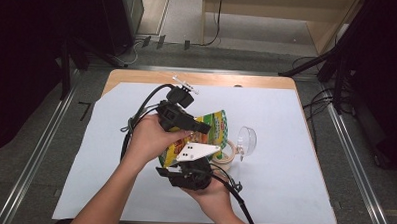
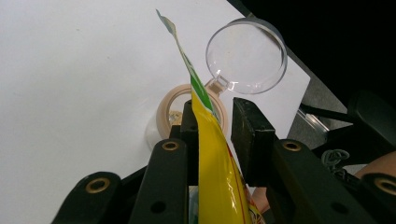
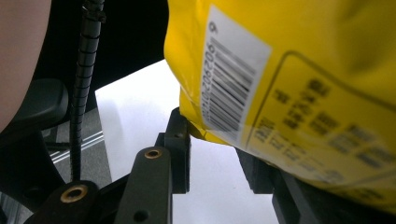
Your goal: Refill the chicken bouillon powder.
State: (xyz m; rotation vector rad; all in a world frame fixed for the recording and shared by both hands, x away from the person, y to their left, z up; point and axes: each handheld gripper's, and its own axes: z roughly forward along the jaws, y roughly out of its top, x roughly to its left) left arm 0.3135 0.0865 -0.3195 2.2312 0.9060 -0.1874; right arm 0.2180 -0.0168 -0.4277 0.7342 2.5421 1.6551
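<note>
A yellow and green snack bag [image 1: 215,123] is held above the table between my two grippers. My left gripper [image 1: 204,127] comes in from the left. In the left gripper view the bag [image 2: 212,158] stands edge-on between the jaws of that gripper [image 2: 217,126]; the left pad presses on it, and a thin gap shows at the right tip. My right gripper [image 1: 184,164] reaches up from below, under its grey plate. In the right gripper view the barcode corner of the bag [image 3: 289,70] sits between the jaws of that gripper [image 3: 217,149] and hides the right jaw's tip.
A clear plastic cup [image 1: 246,138] with a handle lies on its side right of the bag, also in the left gripper view [image 2: 246,56]. A beige tape roll [image 1: 228,152] lies beside it. A pale sheet [image 1: 284,185] covers the wooden table. A small white object [image 1: 185,84] rests near the far edge.
</note>
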